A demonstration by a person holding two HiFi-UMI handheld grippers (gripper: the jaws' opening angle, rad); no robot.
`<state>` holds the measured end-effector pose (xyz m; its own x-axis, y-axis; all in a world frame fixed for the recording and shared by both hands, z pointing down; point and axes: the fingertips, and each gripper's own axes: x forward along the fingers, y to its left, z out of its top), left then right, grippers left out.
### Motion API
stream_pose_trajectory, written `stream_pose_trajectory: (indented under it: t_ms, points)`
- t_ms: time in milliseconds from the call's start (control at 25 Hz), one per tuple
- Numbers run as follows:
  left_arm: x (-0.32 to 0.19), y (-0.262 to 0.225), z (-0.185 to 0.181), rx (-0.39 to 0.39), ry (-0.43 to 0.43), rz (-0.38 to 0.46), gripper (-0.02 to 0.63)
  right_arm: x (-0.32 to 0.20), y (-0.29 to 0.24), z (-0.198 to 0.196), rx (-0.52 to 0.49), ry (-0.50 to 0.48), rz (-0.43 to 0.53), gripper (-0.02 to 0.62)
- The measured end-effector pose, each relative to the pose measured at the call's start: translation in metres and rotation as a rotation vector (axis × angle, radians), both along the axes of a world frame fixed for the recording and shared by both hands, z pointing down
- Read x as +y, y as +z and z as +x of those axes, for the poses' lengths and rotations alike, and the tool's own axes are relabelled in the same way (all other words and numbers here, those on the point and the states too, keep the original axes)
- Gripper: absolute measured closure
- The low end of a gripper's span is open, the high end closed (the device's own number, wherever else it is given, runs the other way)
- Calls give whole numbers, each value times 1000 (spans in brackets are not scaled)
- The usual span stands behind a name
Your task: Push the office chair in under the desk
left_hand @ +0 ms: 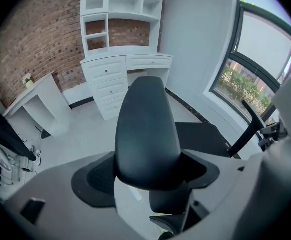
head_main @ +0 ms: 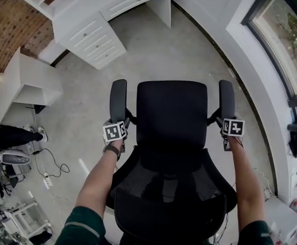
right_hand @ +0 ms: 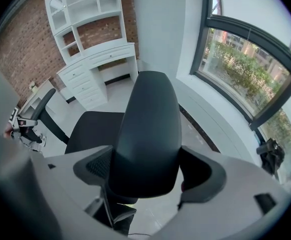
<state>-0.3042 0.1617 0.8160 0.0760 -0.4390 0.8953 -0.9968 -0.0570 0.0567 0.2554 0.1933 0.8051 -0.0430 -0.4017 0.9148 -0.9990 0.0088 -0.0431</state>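
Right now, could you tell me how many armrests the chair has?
2: the left armrest beside the seat's left edge, the right armrest beside its right edge. None appears hidden.

No text, label or number can be read on the office chair (head_main: 171, 116), the desk (head_main: 92, 37) or elsewhere.

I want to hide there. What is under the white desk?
Under the white desk only bare floor and a dark skirting strip show, with drawers beside the gap. From the head view the desktop covers most of it.
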Motion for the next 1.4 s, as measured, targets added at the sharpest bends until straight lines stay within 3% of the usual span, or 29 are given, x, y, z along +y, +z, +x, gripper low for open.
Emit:
stream_pose_trajectory:
  t_ms: [440,680,960,1240,1400]
  points:
    - [-29,2,37,21,-23,46,210,-38,1,37,19,9,-3,224]
    - [-38,1,51,47,-90,87,210,-86,3,52,38,-19,37,225]
    - [-49,2,43,63,-190,71,210,-152,5,38,17,-135,40,224]
    - [-77,4,32,50,-265,67,210,-208,5,22,-1,-188,39,224]
    - [-99,7,25,61,-265,51,210,-234,6,14,0,-193,39,224]
